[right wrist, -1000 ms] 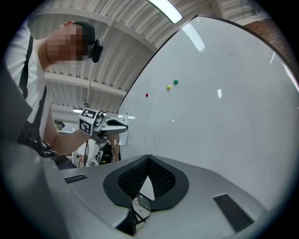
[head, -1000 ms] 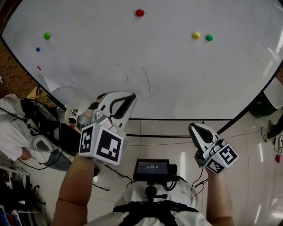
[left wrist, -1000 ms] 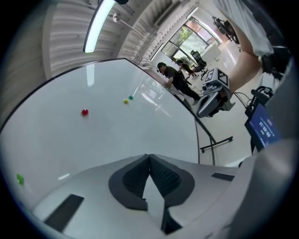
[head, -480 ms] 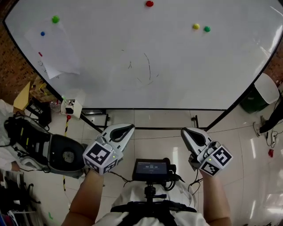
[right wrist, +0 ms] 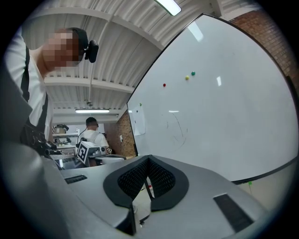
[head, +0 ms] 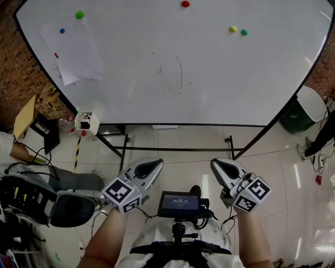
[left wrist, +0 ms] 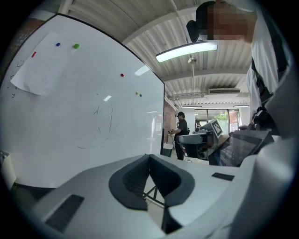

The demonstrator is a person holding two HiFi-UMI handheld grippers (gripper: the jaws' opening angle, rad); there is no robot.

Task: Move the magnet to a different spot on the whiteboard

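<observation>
My left gripper and right gripper are both pressed together on nothing, held below the whiteboard and well apart from it. The red magnet sticks at the whiteboard's top edge, a yellow magnet and green magnet toward its upper right
</observation>
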